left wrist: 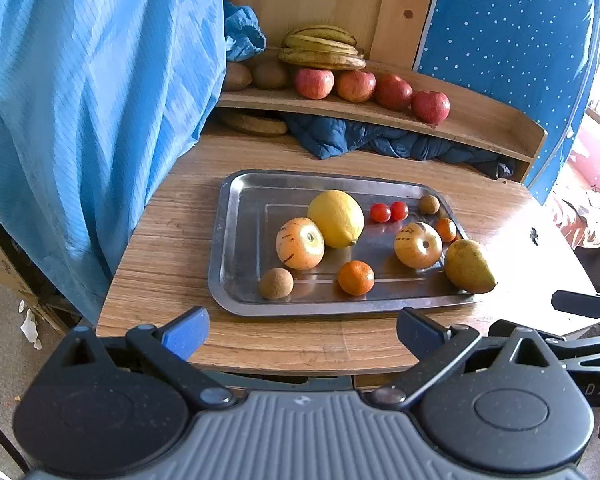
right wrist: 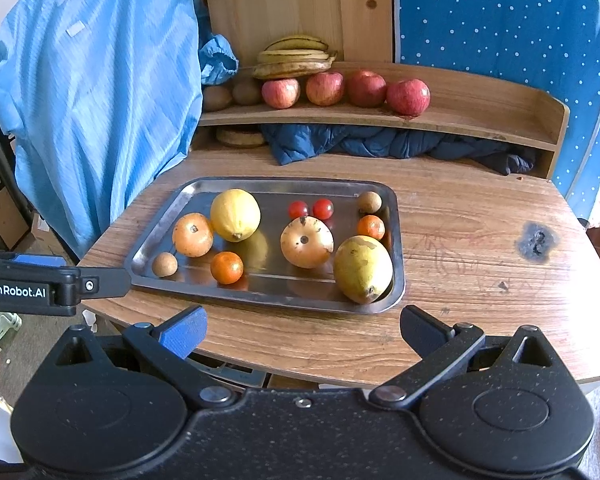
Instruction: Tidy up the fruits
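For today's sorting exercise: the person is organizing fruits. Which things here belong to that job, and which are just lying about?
Belongs to the job:
metal tray
lemon
pear
cherry tomatoes
apples on the shelf
bananas
left gripper and right gripper, both open

Just lying about:
blue garment
dark quilted cloth

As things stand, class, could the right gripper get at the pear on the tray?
Probably yes: the right gripper is open, and the pear lies at the tray's near right corner with nothing between them.
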Tool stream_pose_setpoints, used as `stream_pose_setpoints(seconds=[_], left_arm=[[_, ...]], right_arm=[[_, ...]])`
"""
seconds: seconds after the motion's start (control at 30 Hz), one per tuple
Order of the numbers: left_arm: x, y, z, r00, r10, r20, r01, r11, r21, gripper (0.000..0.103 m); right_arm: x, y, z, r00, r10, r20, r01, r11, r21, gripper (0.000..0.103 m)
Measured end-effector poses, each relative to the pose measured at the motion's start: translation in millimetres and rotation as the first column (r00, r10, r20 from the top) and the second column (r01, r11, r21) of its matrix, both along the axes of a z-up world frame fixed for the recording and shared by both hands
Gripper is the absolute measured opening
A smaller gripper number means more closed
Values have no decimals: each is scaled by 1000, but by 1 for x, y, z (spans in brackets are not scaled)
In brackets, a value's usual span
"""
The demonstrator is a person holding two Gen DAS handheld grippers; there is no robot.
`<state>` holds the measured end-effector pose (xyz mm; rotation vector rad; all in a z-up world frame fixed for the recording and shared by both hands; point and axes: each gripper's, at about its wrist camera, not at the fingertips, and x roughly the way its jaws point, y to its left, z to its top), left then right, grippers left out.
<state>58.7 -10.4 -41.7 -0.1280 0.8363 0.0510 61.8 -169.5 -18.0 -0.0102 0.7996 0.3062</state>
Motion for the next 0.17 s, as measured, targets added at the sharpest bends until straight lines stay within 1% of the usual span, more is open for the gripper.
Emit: stream_pose_setpoints(seconds=[0.17], left_arm=[[5,-2,-2,1000,3,-6,-3,1000,0,102]], right_arm=[[4,-2,-2,1000,0,-9,0,1000,0,102]])
